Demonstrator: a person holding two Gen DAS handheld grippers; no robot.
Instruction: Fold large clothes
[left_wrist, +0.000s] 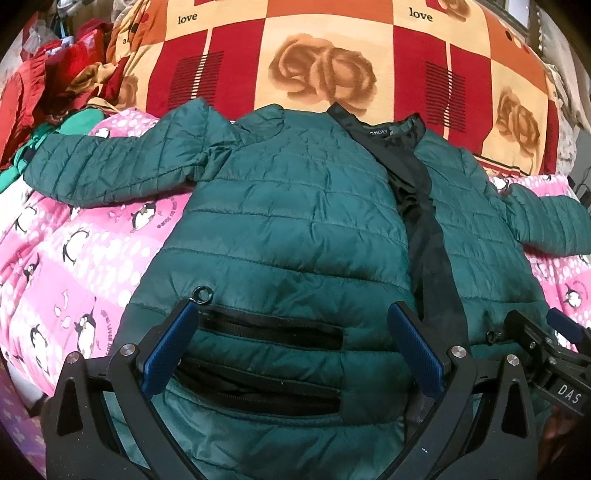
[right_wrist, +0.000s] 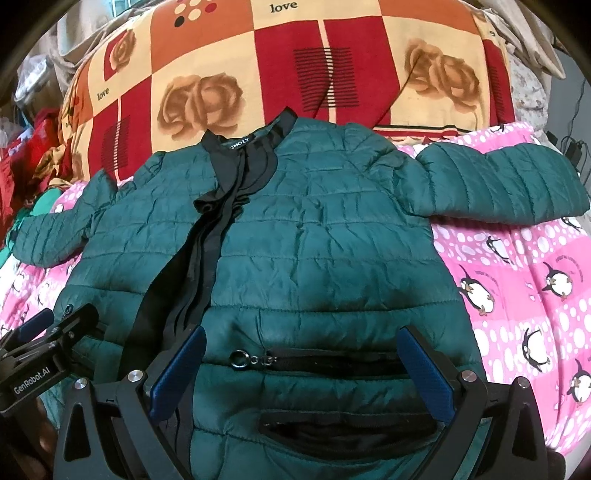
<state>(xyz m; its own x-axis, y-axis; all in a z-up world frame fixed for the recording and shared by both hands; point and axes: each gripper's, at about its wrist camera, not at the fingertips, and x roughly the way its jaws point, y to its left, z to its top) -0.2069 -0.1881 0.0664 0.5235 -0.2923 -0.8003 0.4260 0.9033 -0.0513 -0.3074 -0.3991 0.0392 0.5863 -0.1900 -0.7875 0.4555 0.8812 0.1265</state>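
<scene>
A dark green quilted jacket (left_wrist: 295, 206) lies flat and front up on the bed, with its black placket (left_wrist: 424, 229) running down the middle. Its sleeves are spread out, one to the left (left_wrist: 110, 166) and one to the right (right_wrist: 498, 184). My left gripper (left_wrist: 293, 306) is open just above the hem, over the left pocket zip (left_wrist: 273, 328). My right gripper (right_wrist: 302, 332) is open over the other pocket zip (right_wrist: 332, 360). Neither holds any cloth. Each gripper shows at the edge of the other's view: the right gripper (left_wrist: 543, 325) and the left gripper (right_wrist: 55, 325).
A pink penguin-print blanket (right_wrist: 517, 277) lies under the jacket. Behind it is a red and orange rose-print blanket (left_wrist: 325, 66). A heap of red and green clothes (left_wrist: 66, 74) lies at the far left. Cables (right_wrist: 572, 147) hang at the far right.
</scene>
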